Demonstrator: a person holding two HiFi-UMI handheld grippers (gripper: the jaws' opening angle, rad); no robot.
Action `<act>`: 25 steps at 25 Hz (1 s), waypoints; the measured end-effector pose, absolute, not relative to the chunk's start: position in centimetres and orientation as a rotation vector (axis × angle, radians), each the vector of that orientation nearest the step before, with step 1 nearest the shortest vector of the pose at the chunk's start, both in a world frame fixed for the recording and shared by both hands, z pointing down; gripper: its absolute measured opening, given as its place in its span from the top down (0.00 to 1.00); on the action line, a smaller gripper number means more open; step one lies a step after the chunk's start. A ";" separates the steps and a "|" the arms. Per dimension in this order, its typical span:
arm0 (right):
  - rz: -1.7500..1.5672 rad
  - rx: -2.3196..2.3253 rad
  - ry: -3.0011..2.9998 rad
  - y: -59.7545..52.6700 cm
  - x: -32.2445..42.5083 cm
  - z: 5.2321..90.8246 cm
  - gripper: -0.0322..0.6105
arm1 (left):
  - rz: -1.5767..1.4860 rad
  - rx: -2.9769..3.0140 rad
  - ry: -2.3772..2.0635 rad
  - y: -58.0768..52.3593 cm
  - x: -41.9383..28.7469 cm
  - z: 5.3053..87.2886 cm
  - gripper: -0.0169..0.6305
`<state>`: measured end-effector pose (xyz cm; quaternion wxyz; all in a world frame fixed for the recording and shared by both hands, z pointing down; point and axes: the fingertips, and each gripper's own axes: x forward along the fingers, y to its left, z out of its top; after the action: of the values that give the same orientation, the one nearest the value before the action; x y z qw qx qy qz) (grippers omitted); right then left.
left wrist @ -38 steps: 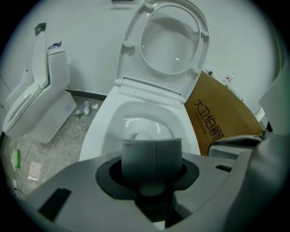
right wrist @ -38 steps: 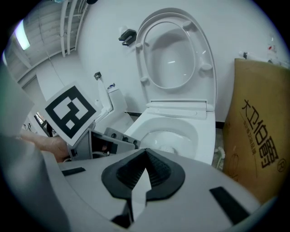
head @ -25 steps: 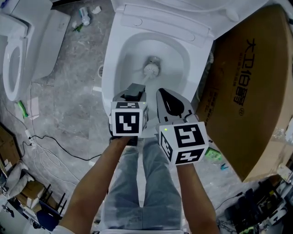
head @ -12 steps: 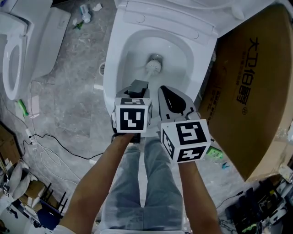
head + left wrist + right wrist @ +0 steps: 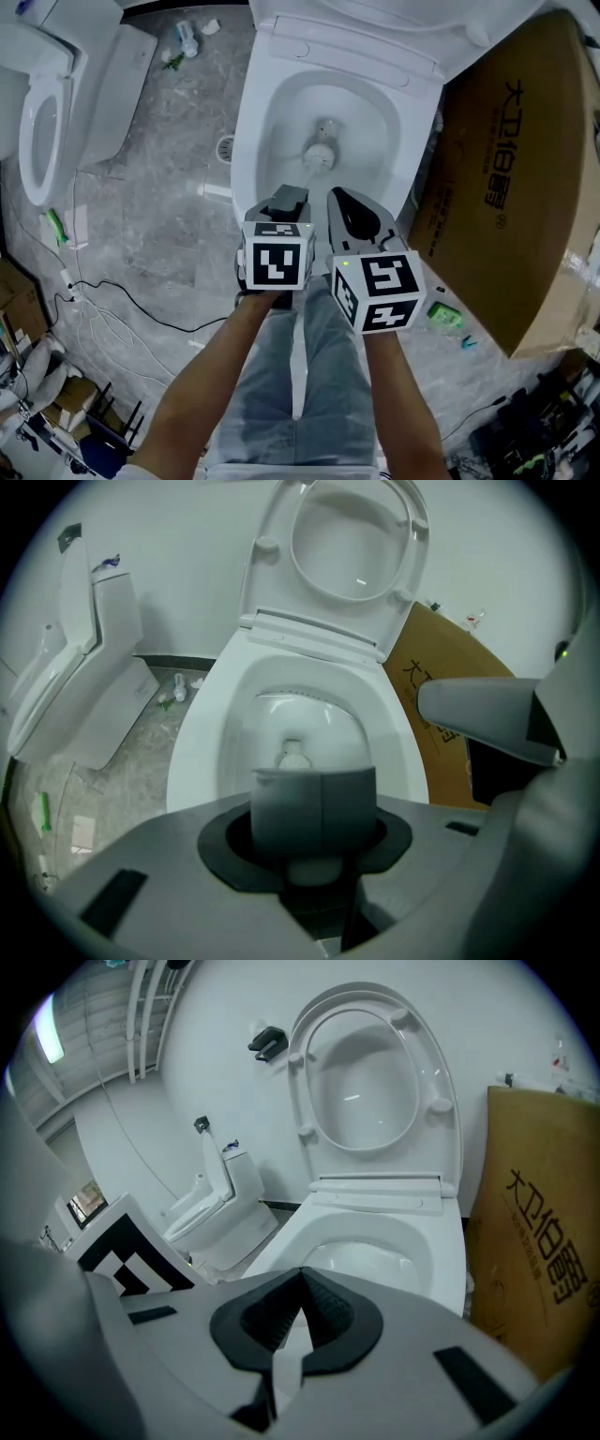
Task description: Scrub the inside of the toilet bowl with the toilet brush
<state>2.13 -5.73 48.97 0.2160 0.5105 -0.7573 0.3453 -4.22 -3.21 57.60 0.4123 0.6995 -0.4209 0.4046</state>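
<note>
The white toilet bowl (image 5: pixel 267 112) stands open below me, its seat and lid (image 5: pixel 356 546) raised. A white toilet brush has its head (image 5: pixel 320 157) low inside the bowl, near the drain; the brush head (image 5: pixel 293 756) shows just past the left jaws. My left gripper (image 5: pixel 286 199) hangs over the front rim, shut on the brush's grey handle (image 5: pixel 314 803). Beside it on the right, my right gripper (image 5: pixel 337 199) is shut with nothing between its jaws, which meet over the bowl (image 5: pixel 375 1260) in the right gripper view (image 5: pixel 300 1279).
A second toilet (image 5: pixel 47 122) stands at the left on the grey stone floor. A big cardboard box (image 5: pixel 511 187) leans close against the bowl's right side. Cables (image 5: pixel 94 305) and small litter (image 5: pixel 187 37) lie on the floor, and a green item (image 5: pixel 442 316) sits at the right.
Both grippers stay over the front rim and keep their hold. The brush head has come slightly toward me from the drain, and the head view has shifted a little.
</note>
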 end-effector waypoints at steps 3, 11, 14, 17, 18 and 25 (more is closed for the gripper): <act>0.966 1.423 -2.091 -4.8 1.7 48.1 0.95 | 1.001 1.742 -1.065 -2.3 -4.8 56.5 0.73; 0.958 1.457 -2.082 -2.7 1.2 44.3 0.95 | 0.971 1.748 -1.075 -0.3 -5.8 52.1 0.73; 0.947 1.469 -2.086 -2.0 1.0 42.2 0.95 | 0.942 1.768 -1.090 0.0 -5.8 49.4 0.73; 0.933 1.492 -2.091 -1.3 1.1 39.7 0.95 | 0.913 1.796 -1.101 0.1 -5.8 46.2 0.73; 0.929 1.503 -2.093 -1.2 1.1 38.9 0.95 | 0.902 1.804 -1.105 0.1 -5.8 45.0 0.73; 0.881 1.550 -2.121 -0.1 0.7 32.4 0.95 | 0.836 1.898 -1.137 0.7 -5.8 36.6 0.73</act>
<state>0.68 -0.05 32.36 0.1843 0.5497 -0.7525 0.3125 -5.85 0.66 36.62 0.3784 0.7429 -0.4449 0.3272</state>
